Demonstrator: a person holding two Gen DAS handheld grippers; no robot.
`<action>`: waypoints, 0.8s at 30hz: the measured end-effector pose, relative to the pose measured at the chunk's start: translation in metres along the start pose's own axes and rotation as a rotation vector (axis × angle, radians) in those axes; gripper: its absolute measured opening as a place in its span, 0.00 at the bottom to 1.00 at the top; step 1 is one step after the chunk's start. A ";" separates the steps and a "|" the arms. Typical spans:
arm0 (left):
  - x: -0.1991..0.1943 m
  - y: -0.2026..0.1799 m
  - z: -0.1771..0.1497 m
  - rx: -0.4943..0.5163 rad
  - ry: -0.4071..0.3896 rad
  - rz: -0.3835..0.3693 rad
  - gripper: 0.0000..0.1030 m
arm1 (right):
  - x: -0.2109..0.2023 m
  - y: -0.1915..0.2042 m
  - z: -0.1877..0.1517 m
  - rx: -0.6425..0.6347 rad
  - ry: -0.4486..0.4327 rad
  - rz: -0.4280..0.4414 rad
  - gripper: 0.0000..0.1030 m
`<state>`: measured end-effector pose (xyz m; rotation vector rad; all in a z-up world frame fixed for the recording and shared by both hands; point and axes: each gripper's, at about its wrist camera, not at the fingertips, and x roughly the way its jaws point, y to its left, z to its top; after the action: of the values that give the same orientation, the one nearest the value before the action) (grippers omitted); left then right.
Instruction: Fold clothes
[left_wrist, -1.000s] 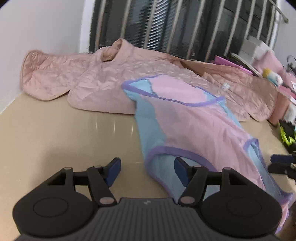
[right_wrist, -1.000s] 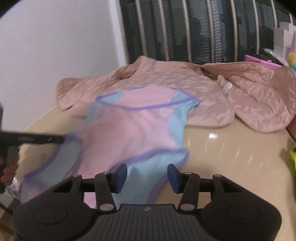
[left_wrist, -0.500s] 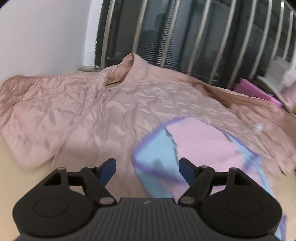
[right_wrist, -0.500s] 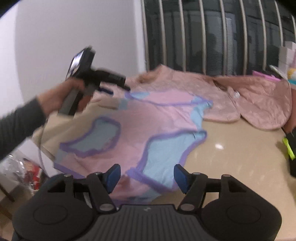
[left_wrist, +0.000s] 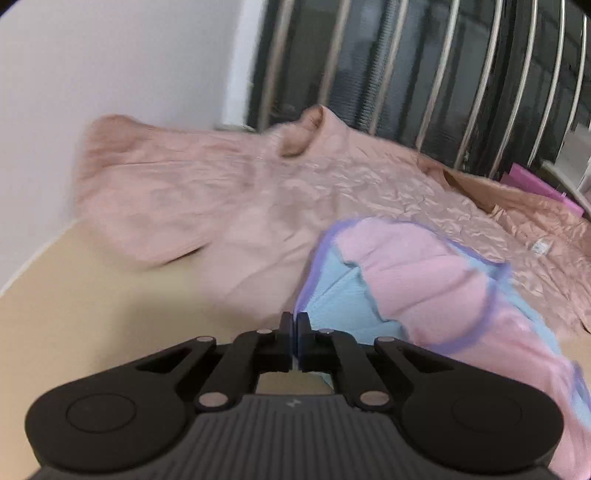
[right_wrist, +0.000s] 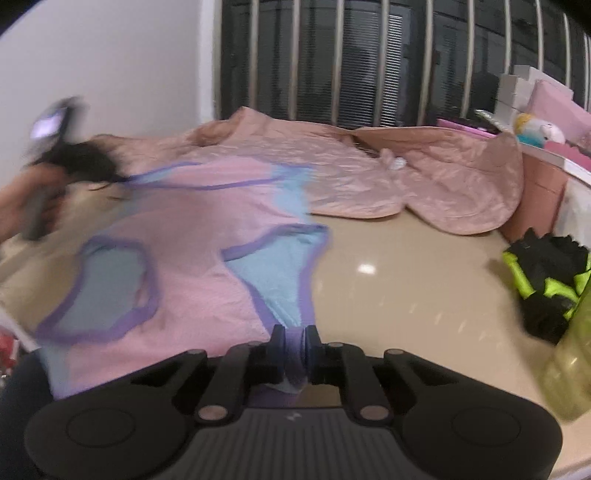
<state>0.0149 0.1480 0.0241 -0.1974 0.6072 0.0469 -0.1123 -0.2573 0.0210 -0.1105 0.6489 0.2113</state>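
Both jaws now clenched, where half a second ago both stood wide apart.

Left side first: left gripper (left_wrist: 294, 334) pinched shut on the near-left shoulder edge of the pink and blue garment (left_wrist: 436, 291), right at its purple trim, with blue fabric bunching up against the fingers. Also visible from the right wrist view as a blurred dark shape in a hand (right_wrist: 26, 199) at the far left corner of the garment (right_wrist: 184, 266).

Middle: garment spread flat on the beige table (right_wrist: 406, 295), far edge overlapping the crumpled pink quilted jacket (left_wrist: 229, 195) heaped near the barred window (right_wrist: 369, 62).

Right side: right gripper (right_wrist: 294, 350) closed on the near hem, purple band caught between the pads, blue sleeve panel just beyond.

Meaning for the task: reach finished, two grips secured on opposite ends, so likely ready for lifting and carrying one end over the other. Main risk: thin fabric slipping from a shallow edge pinch.

Far right: a black and neon-green item (right_wrist: 546, 284), well apart.
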 end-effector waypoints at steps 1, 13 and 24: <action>-0.023 0.008 -0.013 -0.018 -0.013 0.007 0.01 | 0.006 -0.008 0.004 -0.001 0.004 -0.016 0.09; -0.166 -0.006 -0.107 0.007 -0.020 0.064 0.32 | 0.090 -0.032 0.080 -0.085 0.021 -0.088 0.17; -0.099 0.005 -0.064 0.178 0.028 -0.015 0.42 | -0.014 -0.019 0.002 0.149 -0.033 0.043 0.22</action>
<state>-0.1024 0.1420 0.0281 -0.0297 0.6341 -0.0247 -0.1178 -0.2780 0.0320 0.0500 0.6323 0.2052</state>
